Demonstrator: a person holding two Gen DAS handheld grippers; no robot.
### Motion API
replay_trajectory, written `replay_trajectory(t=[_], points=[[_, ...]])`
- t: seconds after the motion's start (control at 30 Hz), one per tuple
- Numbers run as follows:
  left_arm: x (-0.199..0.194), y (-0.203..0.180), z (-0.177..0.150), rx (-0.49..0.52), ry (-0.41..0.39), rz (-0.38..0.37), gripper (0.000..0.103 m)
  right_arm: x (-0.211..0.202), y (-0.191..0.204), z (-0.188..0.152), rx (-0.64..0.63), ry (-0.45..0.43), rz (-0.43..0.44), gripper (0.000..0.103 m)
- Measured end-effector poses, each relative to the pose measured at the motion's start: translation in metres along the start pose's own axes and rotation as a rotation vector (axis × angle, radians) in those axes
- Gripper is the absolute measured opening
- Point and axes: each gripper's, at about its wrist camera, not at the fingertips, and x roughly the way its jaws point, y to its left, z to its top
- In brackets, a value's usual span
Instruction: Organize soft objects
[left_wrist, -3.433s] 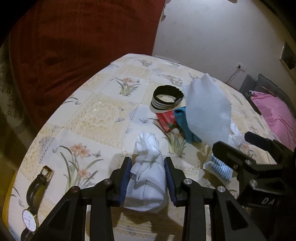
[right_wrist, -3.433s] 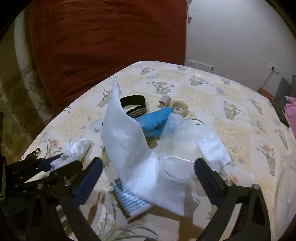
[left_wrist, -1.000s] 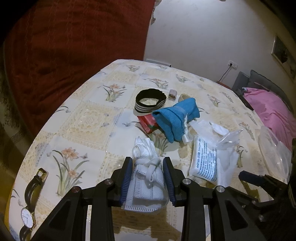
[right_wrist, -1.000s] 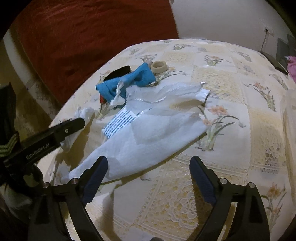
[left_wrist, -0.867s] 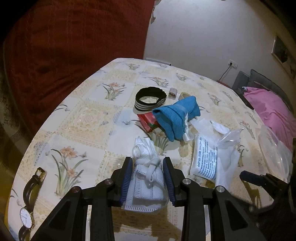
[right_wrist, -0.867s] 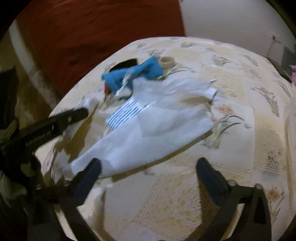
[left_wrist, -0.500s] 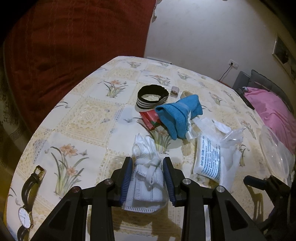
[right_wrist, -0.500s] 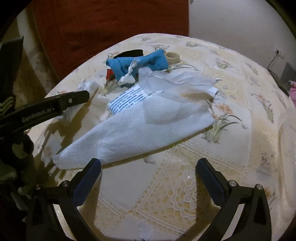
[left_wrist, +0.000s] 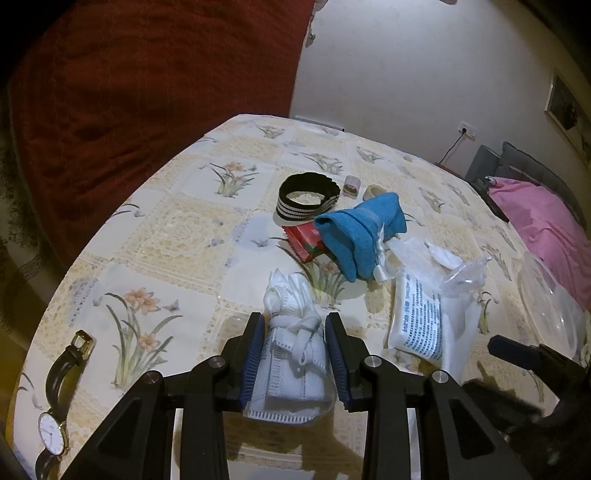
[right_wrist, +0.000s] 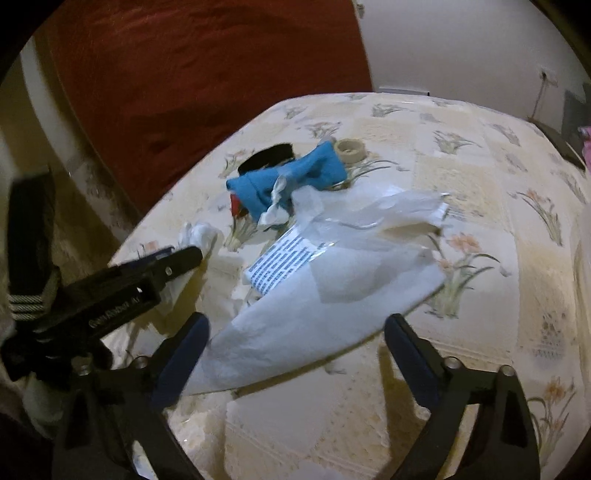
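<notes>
Your left gripper is pinching the folded white face mask; the right gripper hangs spread over the white cloth in its clear plastic bag. Loose straps ahead of your fingers could snag.

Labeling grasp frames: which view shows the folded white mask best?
Left wrist view. The folded white mask sits centred and sharp between the left hand-held gripper pads, straps visible. The right wrist view shows only its crumpled tip beyond the left gripper's finger, slightly blurred.
</notes>
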Motion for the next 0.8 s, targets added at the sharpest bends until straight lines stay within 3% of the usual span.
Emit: replay_trajectory(t=[0.13,0.23,0.33,0.47,0.8], points=[[-0.001,0.0,0.002,-0.002,0.001,0.001,0.036,0.012,0.004,-0.001,-0.012,0.025,-0.037,0.064],[-0.001,-0.001,0.002,-0.001,0.001,-0.001,0.036,0.008,-0.001,0.0,0.005,0.013,-0.038,0.034],[0.0,-0.001,0.003,-0.002,0.003,-0.003,0.036,0.004,-0.011,-0.002,0.041,0.003,-0.031,0.022],[0.0,-0.002,0.003,0.0,0.003,-0.003,0.036,-0.007,-0.021,-0.005,0.069,-0.022,-0.044,0.017],[-0.009,-0.012,0.004,0.019,-0.017,-0.011,0.036,-0.047,-0.043,-0.011,0.132,-0.101,-0.067,0.016]])
